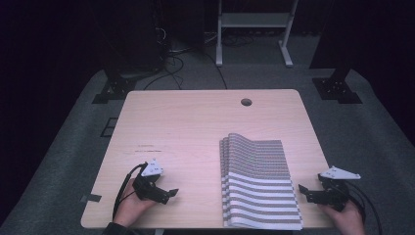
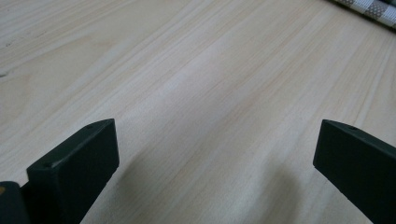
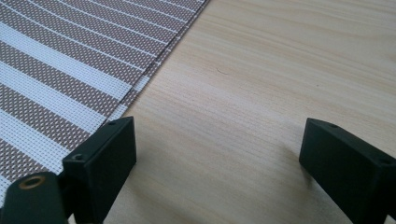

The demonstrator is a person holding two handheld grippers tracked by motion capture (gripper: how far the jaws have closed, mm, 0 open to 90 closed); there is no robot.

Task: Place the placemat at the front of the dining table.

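the high view shows a striped mat (image 1: 259, 181) folded on the near right of the counter (image 1: 186, 122), between the left hand-held gripper (image 1: 169, 193) and the right hand-held gripper (image 1: 304, 192). the left gripper view adds wide jaws over bare wood, the mat's corner (image 2: 373, 7) far right. the right gripper view adds wide empty jaws just beside the mat's edge (image 3: 70, 70)

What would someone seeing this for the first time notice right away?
The striped mat stands out first, lying on the right half of the wooden table, its far edge curling up a little. Next come the two black grippers held low at the near edge: the left gripper over bare wood, the right gripper just off the mat's right edge, both with jaws wide open and nothing between them.
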